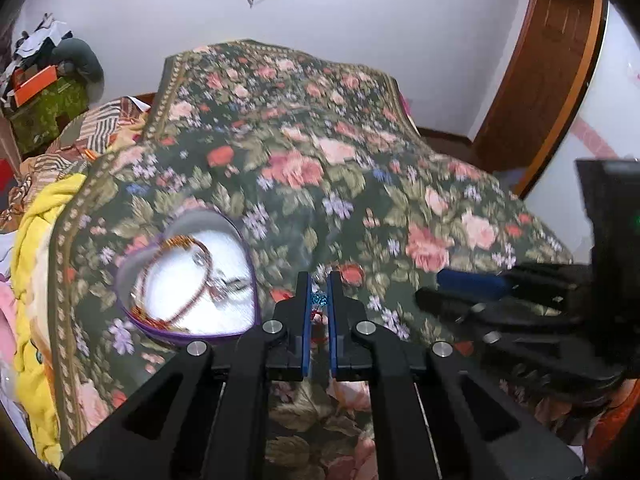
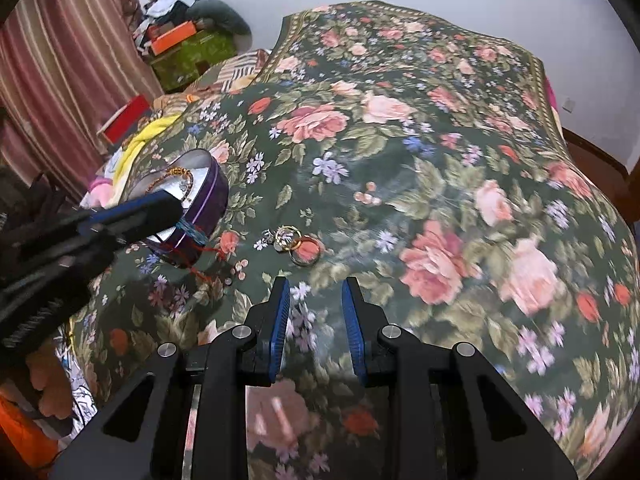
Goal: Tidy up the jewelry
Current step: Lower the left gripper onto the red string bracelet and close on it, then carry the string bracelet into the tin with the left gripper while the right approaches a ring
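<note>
A purple heart-shaped box (image 1: pixel 132 312) with white lining sits on the floral bedspread; it holds bead bracelets (image 1: pixel 176 276) and a silver piece. It also shows in the right wrist view (image 2: pixel 210 196). My left gripper (image 1: pixel 319 280) is shut on a blue bead charm with a red thread (image 1: pixel 319 301), just right of the box; the thread hangs below its tips in the right wrist view (image 2: pixel 200 240). My right gripper (image 2: pixel 316 284) is open and empty above the bedspread. Several rings (image 2: pixel 294 242) lie on the cloth just ahead of it.
The floral bedspread (image 2: pixel 420 152) covers the bed. Yellow and patterned clothes (image 1: pixel 36 280) pile at its left edge. Boxes and clutter (image 2: pixel 188 48) stand at the far left by a curtain. A wooden door (image 1: pixel 548 72) is at the right.
</note>
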The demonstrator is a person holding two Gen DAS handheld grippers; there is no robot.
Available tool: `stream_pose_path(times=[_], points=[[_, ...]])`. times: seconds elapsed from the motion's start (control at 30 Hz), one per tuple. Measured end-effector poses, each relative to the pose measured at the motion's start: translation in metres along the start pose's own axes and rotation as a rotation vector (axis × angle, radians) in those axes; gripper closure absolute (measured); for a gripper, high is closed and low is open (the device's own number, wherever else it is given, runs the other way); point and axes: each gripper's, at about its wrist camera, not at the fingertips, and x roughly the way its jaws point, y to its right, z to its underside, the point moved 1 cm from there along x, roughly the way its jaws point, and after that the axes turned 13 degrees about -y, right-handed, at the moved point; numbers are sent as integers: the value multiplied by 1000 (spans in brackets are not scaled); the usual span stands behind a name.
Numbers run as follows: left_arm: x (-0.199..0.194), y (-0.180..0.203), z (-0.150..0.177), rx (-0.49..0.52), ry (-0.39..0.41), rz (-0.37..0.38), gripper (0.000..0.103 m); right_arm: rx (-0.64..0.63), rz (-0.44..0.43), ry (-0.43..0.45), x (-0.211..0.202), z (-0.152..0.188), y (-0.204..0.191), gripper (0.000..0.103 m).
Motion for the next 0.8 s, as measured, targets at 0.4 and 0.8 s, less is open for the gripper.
stream_pose_path(times=[0.4,0.8], points=[[-11,-18,-11,-34,47,8,98,-44,-14,-87,36,-19,-5,78],[-7,-22,-15,-43,51,15,98,-47,1,-66,36,-21,-7,84]])
